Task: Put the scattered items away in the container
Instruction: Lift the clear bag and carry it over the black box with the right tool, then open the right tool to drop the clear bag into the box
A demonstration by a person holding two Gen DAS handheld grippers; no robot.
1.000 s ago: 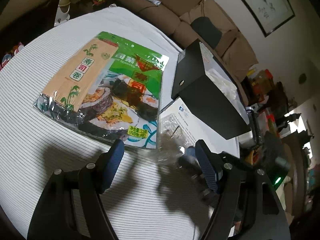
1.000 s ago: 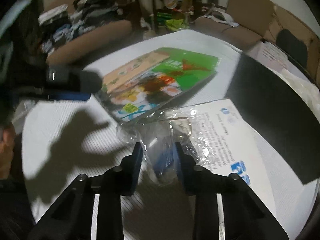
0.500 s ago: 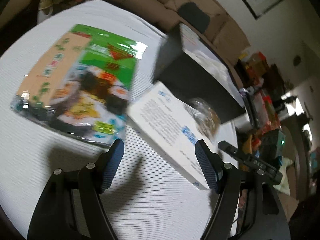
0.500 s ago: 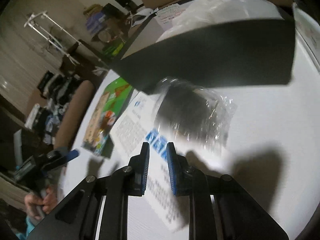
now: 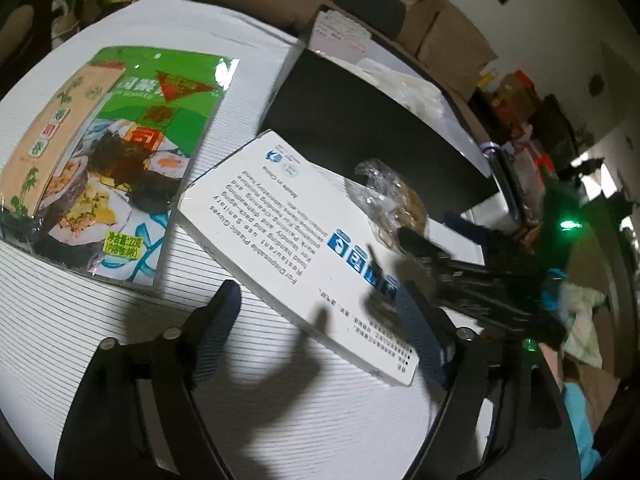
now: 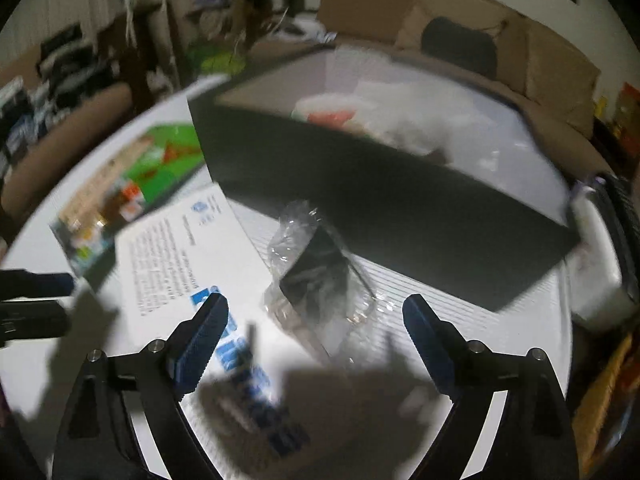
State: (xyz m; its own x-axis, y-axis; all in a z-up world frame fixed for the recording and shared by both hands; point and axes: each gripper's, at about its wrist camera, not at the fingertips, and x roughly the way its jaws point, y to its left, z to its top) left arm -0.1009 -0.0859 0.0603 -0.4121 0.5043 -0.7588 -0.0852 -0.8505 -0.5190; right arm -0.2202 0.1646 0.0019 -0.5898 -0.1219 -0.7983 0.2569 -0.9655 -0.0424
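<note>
clear packet (image 6: 320, 276) lies partly on glove box (image 6: 192, 252), just short of black container (image 6: 380, 208) | my right tongs (image 6: 316, 316) opening, nothing gripped; left tongs (image 5: 320, 304) opening over box | I regrip packet mid-body, lift over wall

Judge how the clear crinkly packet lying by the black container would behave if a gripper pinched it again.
The clear packet looks like loose, wrinkled film, so it would probably crumple and flex rather than hold shape. Its glossy wrap may slip between the pads. The dark contents seem small and flat, so it is likely light and unlikely to roll.
</note>
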